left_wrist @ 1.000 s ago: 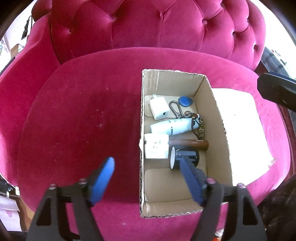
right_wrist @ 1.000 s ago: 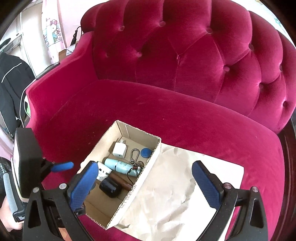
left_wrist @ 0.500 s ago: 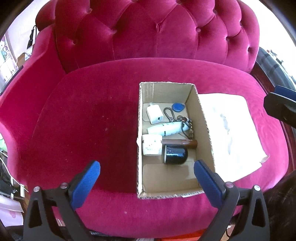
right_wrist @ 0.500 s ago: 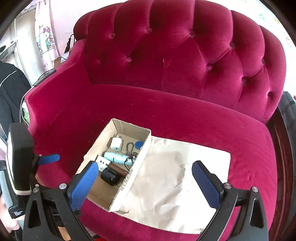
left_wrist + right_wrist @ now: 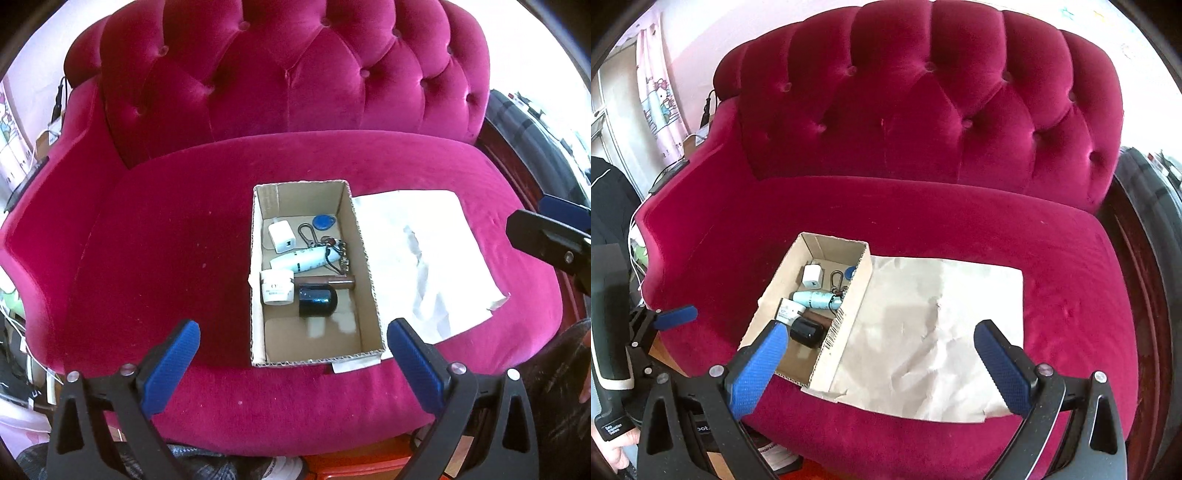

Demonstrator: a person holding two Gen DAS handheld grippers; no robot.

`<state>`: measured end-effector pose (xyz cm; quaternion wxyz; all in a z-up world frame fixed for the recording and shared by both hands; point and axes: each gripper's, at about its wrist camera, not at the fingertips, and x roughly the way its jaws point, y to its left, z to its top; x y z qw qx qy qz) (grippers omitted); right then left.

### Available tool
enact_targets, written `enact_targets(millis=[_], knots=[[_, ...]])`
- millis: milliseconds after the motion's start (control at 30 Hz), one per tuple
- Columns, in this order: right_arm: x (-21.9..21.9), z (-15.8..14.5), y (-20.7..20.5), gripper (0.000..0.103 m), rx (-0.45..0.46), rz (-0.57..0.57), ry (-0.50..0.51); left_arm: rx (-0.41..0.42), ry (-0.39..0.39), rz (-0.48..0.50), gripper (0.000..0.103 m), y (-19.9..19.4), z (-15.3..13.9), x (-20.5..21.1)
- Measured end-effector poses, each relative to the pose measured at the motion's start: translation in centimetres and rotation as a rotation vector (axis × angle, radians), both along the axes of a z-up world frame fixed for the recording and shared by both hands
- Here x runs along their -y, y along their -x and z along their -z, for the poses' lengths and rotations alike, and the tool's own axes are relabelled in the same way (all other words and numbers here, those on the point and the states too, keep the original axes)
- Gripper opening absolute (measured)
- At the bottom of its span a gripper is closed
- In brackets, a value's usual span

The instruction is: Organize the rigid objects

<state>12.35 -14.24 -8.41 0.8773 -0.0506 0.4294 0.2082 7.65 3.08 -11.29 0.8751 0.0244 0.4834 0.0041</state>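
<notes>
An open cardboard box (image 5: pixel 371 280) (image 5: pixel 849 314) sits on the crimson velvet sofa seat. Inside lie a white charger (image 5: pixel 282 237) (image 5: pixel 812 276), a blue key tag (image 5: pixel 324 221), a carabiner with keys (image 5: pixel 325 242), a white tube (image 5: pixel 299 260) (image 5: pixel 814 299), a white jar (image 5: pixel 277 286), a brown stick (image 5: pixel 341 283) and a black jar (image 5: pixel 317 301) (image 5: pixel 807 333). My left gripper (image 5: pixel 293 341) hangs open above the box's near end, holding nothing. My right gripper (image 5: pixel 879 343) is open and empty over the box's right wall and the paper.
A crumpled sheet of brown paper (image 5: pixel 424 258) (image 5: pixel 934 325) lies flat on the seat right of the box. The tufted sofa back (image 5: pixel 295 74) rises behind. The left armrest (image 5: pixel 683 199) curves up; cluttered things and a cable sit beyond it. Dark furniture (image 5: pixel 1145 221) stands at right.
Both grippers have pulled back and up from the box, which looks smaller now. The left jaws spread wider, away from the black jar, which stays in the box.
</notes>
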Motion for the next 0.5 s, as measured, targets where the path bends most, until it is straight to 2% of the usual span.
enact_targets(millis=[500], knots=[[2.6,-1.3,3.5,0.103,-0.013,0.105,0.006,0.033,-0.013,0.030,0.103,3.2,-2.4,1.6]])
